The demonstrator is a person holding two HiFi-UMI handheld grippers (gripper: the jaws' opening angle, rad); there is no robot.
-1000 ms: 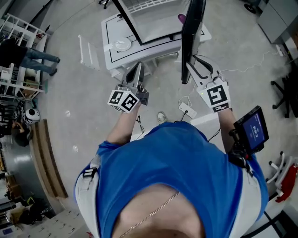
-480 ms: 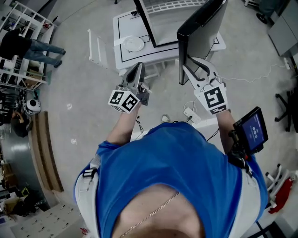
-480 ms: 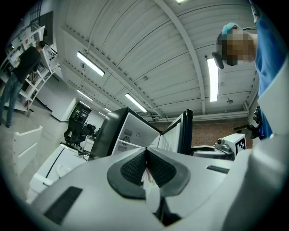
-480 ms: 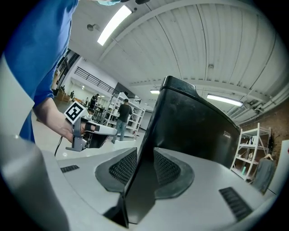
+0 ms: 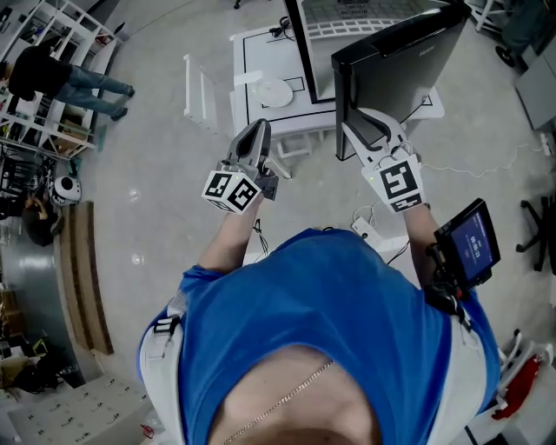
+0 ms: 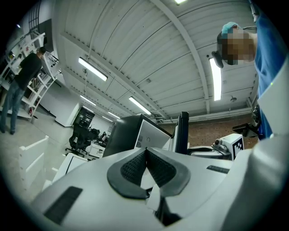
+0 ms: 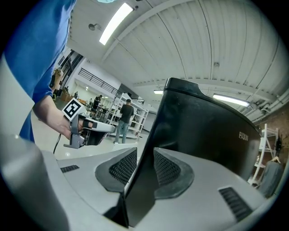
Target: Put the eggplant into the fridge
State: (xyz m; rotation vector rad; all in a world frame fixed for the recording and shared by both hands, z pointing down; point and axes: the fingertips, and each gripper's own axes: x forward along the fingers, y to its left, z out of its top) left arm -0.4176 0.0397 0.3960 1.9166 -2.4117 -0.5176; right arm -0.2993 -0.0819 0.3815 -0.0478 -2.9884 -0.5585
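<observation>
Head view: right gripper (image 5: 354, 130) clamps the edge of the black fridge door (image 5: 400, 61), which stands open above the white tabletop (image 5: 252, 52); left gripper (image 5: 254, 139) hovers alongside

Left gripper view: jaws pressed together, empty, fridge (image 6: 128, 135) ahead

Right gripper view: pads (image 7: 168, 169) squeeze that door edge; the eggplant is out of sight in every view

White table (image 5: 261, 54) with a black outline far ahead, white plate (image 5: 276, 91) on it, bystander (image 5: 65, 83) at white shelving (image 5: 74, 19) far left, power strip (image 5: 365, 228) on the near grey floor (image 5: 156, 191)
</observation>
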